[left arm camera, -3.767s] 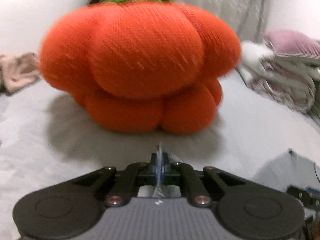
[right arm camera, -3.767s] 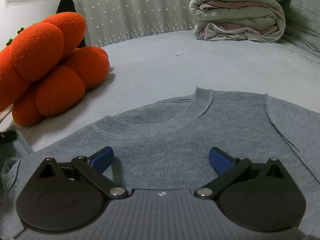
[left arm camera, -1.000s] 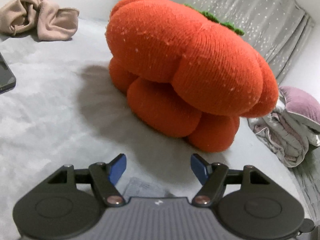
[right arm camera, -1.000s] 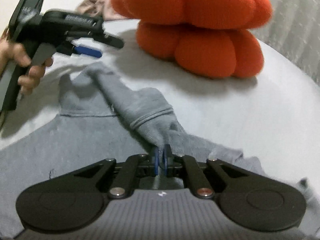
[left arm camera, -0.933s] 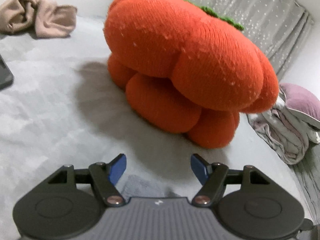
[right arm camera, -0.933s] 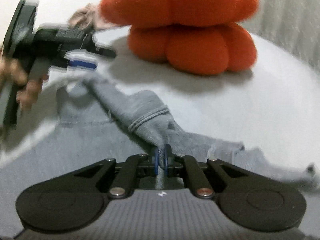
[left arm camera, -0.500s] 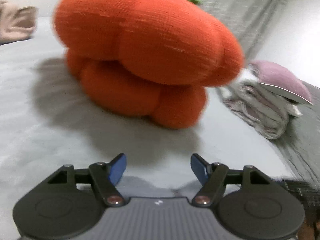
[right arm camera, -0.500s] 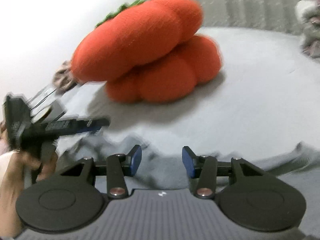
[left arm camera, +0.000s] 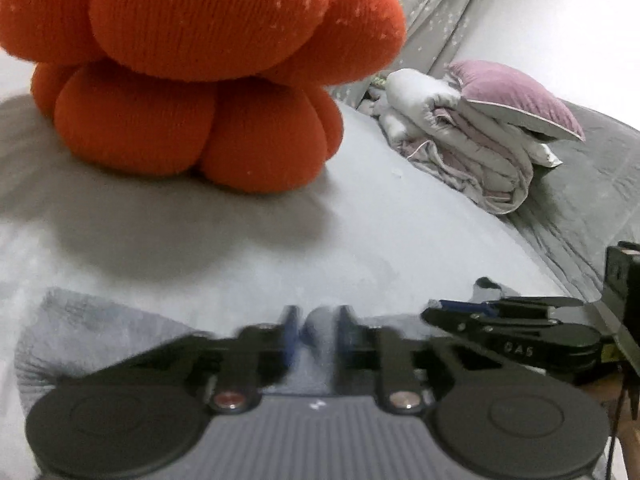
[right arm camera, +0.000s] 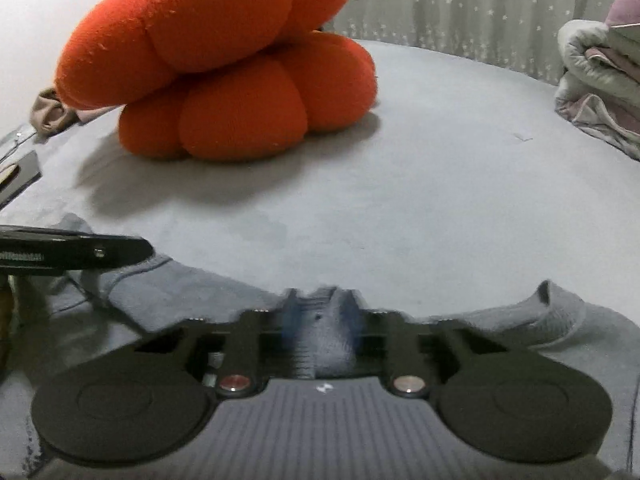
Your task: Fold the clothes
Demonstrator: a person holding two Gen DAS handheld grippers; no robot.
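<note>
1. A grey sweater is lying on the bed, spread low across the near side, with its far edge running from one claw to the other.
2. The left claw is sitting narrowed on a bump of grey knit between its fingers, so it appears to be gripping the sweater's edge; motion blur is softening the fingertips.
3. The right claw is likewise narrowed, with a ribbed hump of the sweater bunched between its fingers, so it too seems to be pinching cloth.
4. Judging progress: the sweater is not lying as a neat folded stack; it is looking rumpled, with a raised ridge at the right and a loose flap at the left. Some folding clearly remains, though how many folds are already in the cloth cannot be told from here.
5. Both claws are sitting near each other along the same far edge, so a shared lift or fold of that edge seems to be in hand.
6. Open room: a wide bare stretch of bed is lying beyond the sweater.
7. Limits: the orange pumpkin cushion is standing well ahead to the left, and the folded quilt with the purple pillow is piled far right.
8. A dark flat thing is resting at the left edge.
</note>
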